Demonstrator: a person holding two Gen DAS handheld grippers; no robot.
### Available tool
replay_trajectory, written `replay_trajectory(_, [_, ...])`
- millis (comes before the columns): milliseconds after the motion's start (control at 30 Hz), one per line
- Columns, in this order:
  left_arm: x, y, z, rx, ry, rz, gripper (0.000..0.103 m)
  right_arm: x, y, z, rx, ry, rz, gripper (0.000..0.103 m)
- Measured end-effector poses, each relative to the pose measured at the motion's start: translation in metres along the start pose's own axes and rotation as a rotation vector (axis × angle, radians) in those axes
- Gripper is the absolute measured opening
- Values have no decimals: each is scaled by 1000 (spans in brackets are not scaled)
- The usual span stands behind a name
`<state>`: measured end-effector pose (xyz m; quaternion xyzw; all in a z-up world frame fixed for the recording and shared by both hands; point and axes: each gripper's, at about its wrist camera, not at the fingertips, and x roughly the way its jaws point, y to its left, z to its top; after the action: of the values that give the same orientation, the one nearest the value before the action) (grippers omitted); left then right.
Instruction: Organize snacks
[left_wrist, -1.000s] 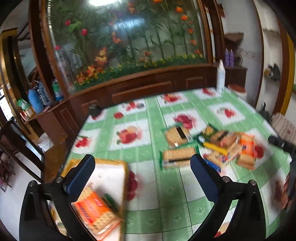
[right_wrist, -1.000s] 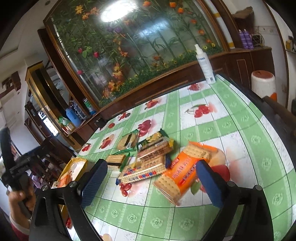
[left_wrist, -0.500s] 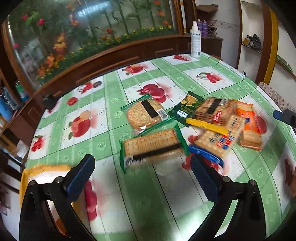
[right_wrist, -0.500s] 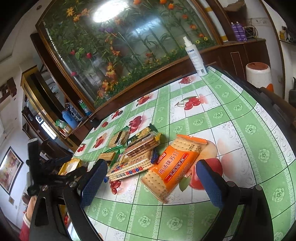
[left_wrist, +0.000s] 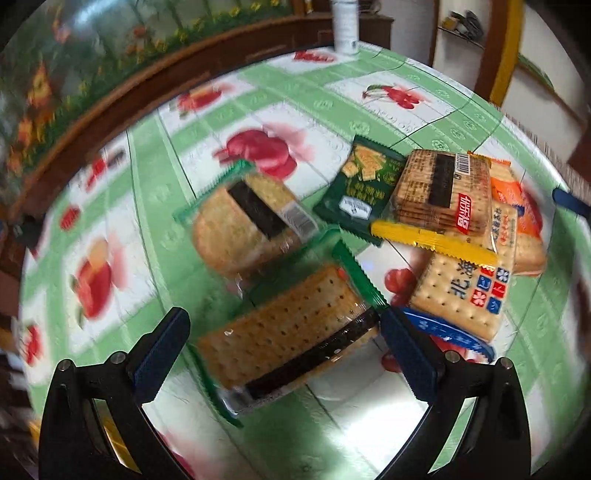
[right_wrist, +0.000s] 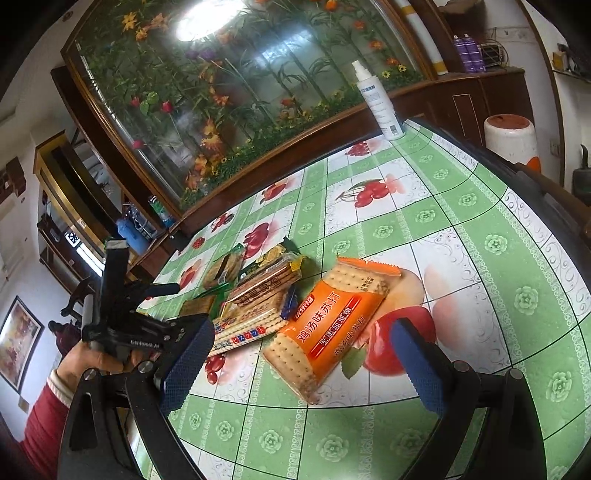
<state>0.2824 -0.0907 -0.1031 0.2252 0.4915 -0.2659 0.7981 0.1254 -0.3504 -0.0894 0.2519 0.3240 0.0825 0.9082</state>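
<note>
Several cracker packets lie in a loose pile on the green fruit-print tablecloth (left_wrist: 258, 110). My left gripper (left_wrist: 284, 339) is open, its fingers on either side of a green-edged cracker packet (left_wrist: 291, 332). Behind it lie a round-cracker packet (left_wrist: 247, 225), a dark green packet (left_wrist: 360, 184), a yellow-edged packet (left_wrist: 439, 192) and a blue-edged packet (left_wrist: 465, 291). My right gripper (right_wrist: 303, 358) is open, with an orange cracker packet (right_wrist: 328, 325) between and just beyond its fingers. The left gripper's body also shows in the right wrist view (right_wrist: 125, 317).
A white spray bottle (right_wrist: 376, 103) stands at the table's far edge by a wooden cabinet with flowers behind glass (right_wrist: 240, 92). A white stool (right_wrist: 511, 136) stands beyond the right edge. The table edge (right_wrist: 535, 173) curves down the right side.
My left gripper has swung right from the yellow tray with an orange packet and closed in on the green-edged cracker packet. My right gripper moved slightly nearer the orange packet.
</note>
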Motion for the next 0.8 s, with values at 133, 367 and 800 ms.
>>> replay_trajectory(133, [-8, -7, -23, -68, 28, -27, 103, -4, -1, 1, 5, -14, -6, 98])
replay_trajectory(367, [-22, -39, -70, -98, 100, -38, 103, 0, 4, -2, -5, 16, 7, 99])
replay_trajectory(800, [-14, -1, -67, -411, 28, 53, 103, 69, 86, -11, -162, 249, 74, 99])
